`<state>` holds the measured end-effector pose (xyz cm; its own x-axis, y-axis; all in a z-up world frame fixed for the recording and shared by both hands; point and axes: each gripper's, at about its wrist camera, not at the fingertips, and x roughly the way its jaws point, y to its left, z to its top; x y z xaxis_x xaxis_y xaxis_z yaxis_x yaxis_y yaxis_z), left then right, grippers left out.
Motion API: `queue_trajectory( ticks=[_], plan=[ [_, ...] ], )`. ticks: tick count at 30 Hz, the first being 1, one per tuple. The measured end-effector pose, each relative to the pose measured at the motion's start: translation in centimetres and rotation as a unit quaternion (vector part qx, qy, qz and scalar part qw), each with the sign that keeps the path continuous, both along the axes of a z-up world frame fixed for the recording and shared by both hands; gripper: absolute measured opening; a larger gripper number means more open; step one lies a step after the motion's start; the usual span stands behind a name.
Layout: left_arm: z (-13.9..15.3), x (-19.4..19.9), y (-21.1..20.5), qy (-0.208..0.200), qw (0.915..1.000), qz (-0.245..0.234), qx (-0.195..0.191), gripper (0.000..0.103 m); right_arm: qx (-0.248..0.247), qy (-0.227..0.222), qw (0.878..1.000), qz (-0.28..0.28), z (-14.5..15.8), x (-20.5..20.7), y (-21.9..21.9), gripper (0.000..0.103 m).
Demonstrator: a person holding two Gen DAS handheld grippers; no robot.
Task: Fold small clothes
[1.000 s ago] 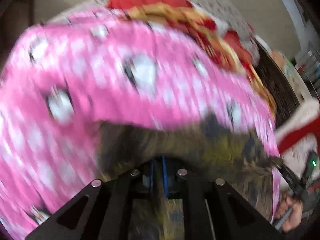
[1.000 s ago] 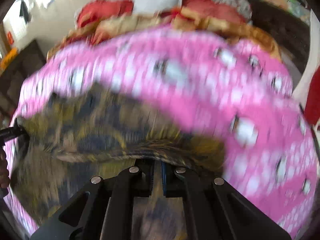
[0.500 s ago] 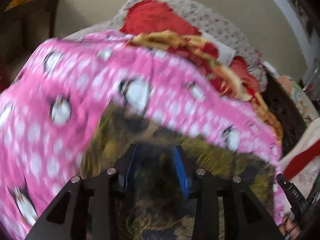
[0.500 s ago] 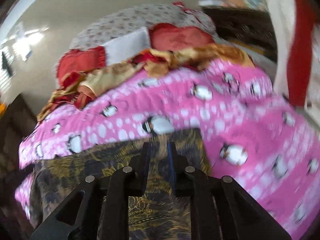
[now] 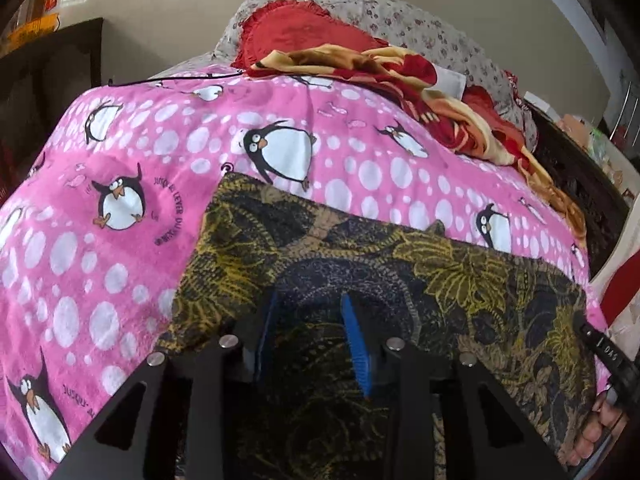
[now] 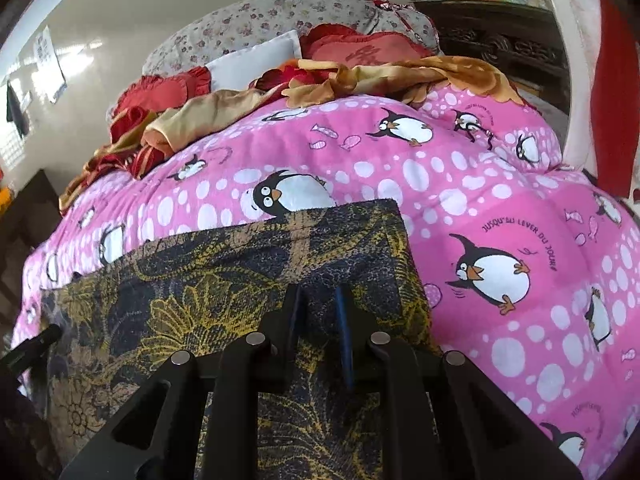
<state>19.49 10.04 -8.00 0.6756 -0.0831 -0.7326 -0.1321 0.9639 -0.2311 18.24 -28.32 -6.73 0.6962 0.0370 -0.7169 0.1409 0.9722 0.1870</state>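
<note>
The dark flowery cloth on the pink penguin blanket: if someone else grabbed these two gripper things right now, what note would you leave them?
Left gripper: open, holding nothing, over the near-left part of the dark floral cloth.
Right gripper: jaws slightly apart, holding nothing, over the cloth's near-right part.
Cloth: spread flat on the pink penguin blanket, far edge and both far corners visible, no wrinkles to speak of.
Done: cloth laid out. Whether it is already folded once cannot be told.
Left: probably grip an edge or corners and fold it smaller.

Beige wall [image 5: 200, 12], dark carved wooden furniture [image 6: 500, 44] at right, dark cabinet [image 5: 60, 64] at left
</note>
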Motion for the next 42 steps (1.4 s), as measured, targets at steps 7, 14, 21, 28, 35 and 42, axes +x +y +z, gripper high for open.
queue_trajectory(
  ticks=[7,14,21,28,35,42],
  plan=[
    [4.3,-3.7,0.7,-0.004,0.9990,-0.043,0.009,0.053,-0.044,-0.012,0.999,0.025,4.9,-3.6,1.8,0.018],
    [1.9,-11.5,-0.6,0.043,0.9963,-0.070,0.021,0.056,-0.081,0.043,0.983,0.161,4.0,-12.1,8.1,0.028],
    [0.2,-11.7,-3.4,0.024,0.9901,-0.102,0.094,0.084,-0.055,0.046,0.984,0.165,-0.6,-14.1,7.3,0.041],
    [-0.2,-12.0,-4.6,0.011,0.9868,-0.102,0.125,0.095,-0.101,0.024,0.981,0.163,-0.9,-15.2,8.6,0.046],
    [-0.2,-11.7,-4.5,0.011,0.9870,-0.107,0.120,0.098,-0.083,0.028,0.983,0.162,-0.5,-14.8,7.9,0.056],
    [-0.3,-11.6,-4.5,0.013,0.9868,-0.115,0.114,0.102,-0.075,0.030,0.980,0.182,-0.7,-14.8,8.5,0.071]
  ],
)
